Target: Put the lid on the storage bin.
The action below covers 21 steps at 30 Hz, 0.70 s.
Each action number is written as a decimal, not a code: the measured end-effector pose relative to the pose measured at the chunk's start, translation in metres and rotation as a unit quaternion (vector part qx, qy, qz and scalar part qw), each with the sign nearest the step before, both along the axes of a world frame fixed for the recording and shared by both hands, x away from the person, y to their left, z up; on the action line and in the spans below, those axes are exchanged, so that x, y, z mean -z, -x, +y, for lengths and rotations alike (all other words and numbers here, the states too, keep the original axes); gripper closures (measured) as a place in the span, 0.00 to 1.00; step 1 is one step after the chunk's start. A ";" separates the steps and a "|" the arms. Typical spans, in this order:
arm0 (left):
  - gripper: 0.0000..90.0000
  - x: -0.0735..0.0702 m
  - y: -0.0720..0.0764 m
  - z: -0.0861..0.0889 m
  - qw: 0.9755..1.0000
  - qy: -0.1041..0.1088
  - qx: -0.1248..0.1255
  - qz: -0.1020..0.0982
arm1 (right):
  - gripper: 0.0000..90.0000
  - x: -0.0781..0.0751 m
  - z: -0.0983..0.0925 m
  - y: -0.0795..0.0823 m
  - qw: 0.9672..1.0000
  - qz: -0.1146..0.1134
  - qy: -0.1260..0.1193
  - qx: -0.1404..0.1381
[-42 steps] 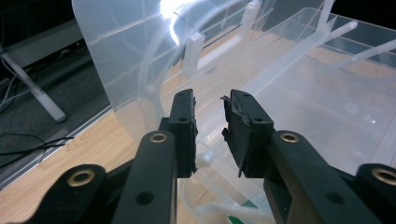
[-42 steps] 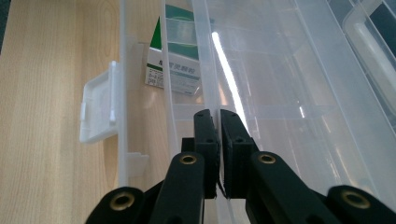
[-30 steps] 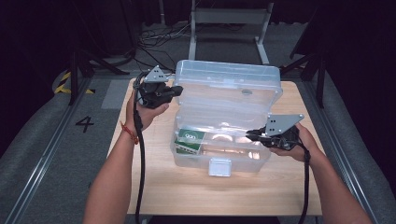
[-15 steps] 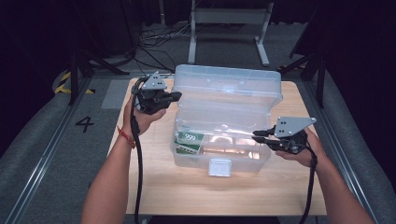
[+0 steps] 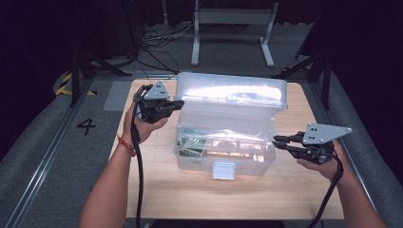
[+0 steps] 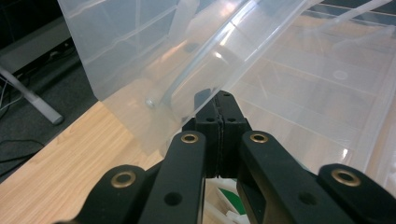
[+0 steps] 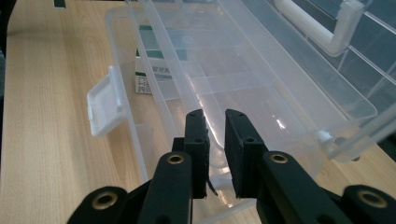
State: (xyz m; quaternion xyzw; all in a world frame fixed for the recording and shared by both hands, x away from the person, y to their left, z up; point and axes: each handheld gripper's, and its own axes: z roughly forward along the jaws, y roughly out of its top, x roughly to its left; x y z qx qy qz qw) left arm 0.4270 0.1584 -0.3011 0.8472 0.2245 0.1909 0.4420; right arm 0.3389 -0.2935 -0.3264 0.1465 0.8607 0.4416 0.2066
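You hold two grippers at one wooden table (image 5: 157,199), and between them stands one clear plastic storage box (image 5: 223,142) near the middle of the table, its one lid (image 5: 233,90) raised open and leaning back at the far side. One white latch (image 5: 224,170) hangs on the box's front wall, facing you. Inside the box, toward its left end, lies one green and white carton (image 5: 192,142); in the right gripper view the same carton (image 7: 154,70) shows through the clear walls, below one shallow clear tray (image 7: 261,79) that sits in the top of the box. One white handle (image 7: 310,28) is fixed to the lid. Your left gripper (image 5: 175,104) sits at the box's left end, level with the corner where the lid meets the base, and its two jaws are pressed together with nothing between them; in the left gripper view the closed tips of the gripper (image 6: 222,100) lie right against the clear wall. Your right gripper (image 5: 278,141) is just beside the box's right end, pointing at it, and its two jaws have just been parting, now a narrow gap apart. In the right gripper view that gripper (image 7: 215,116) lines up with the box's end wall, which lies close behind the gap, and the pads do not press on it.
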 end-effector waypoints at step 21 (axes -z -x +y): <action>1.00 0.026 0.026 0.002 0.999 -0.028 0.039 0.008 | 0.84 0.022 -0.020 0.013 0.999 0.032 -0.015 0.031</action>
